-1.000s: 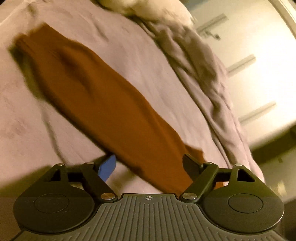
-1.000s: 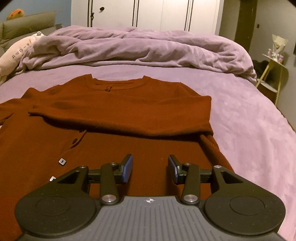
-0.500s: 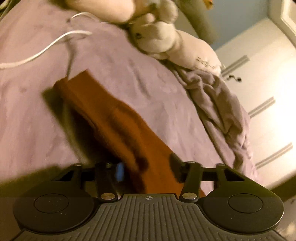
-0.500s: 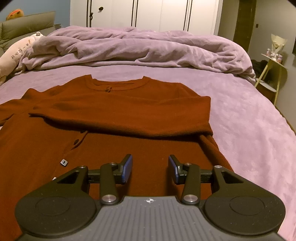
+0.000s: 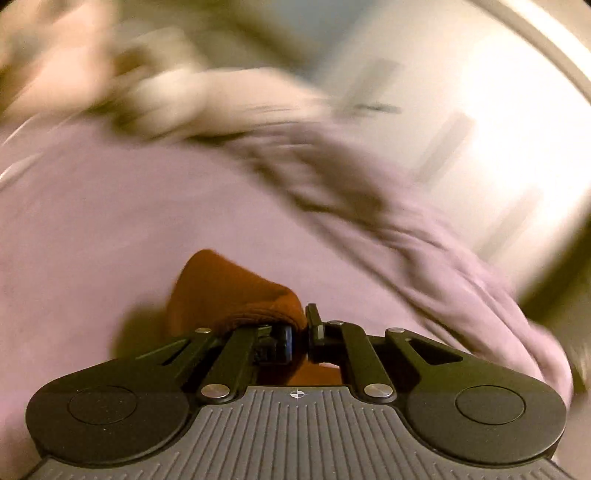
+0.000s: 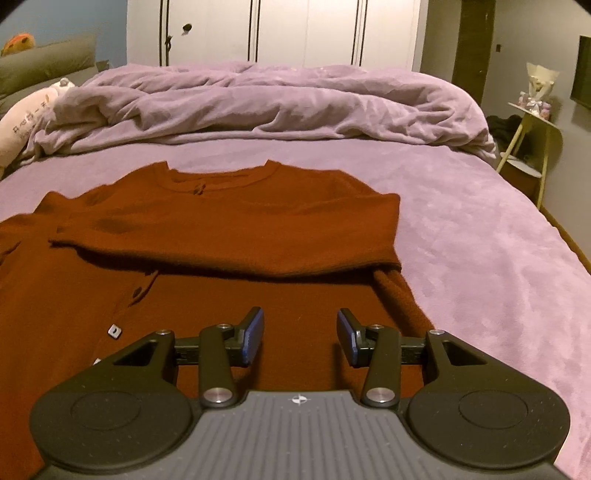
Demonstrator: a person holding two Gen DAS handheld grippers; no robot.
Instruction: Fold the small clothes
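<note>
Gripping a bunched fold of rust-red knit, the left tongs [image 5: 300, 334] are clamped almost fully together on the cardigan's loose sleeve [image 5: 236, 291]; their jaws have just been closing, with the cloth caught between them. A second ago that sleeve was lying stretched out flat across the bed [image 5: 110, 229]; now its end is humped up at the fingertips, and the heavily smeared background suggests the tool is travelling fast. Nearest in the right wrist view, the right tongs [image 6: 300, 341] are standing part-open over the garment's lower front, holding nothing, much as before. Just beyond them the cardigan [image 6: 229, 206] is lying flat on the bed, its other sleeve already crossing the chest. Farther off, a rumpled duvet [image 6: 266, 107] is heaped before the wardrobe doors [image 6: 303, 29]. Judged from this, the second sleeve fold is under way.
</note>
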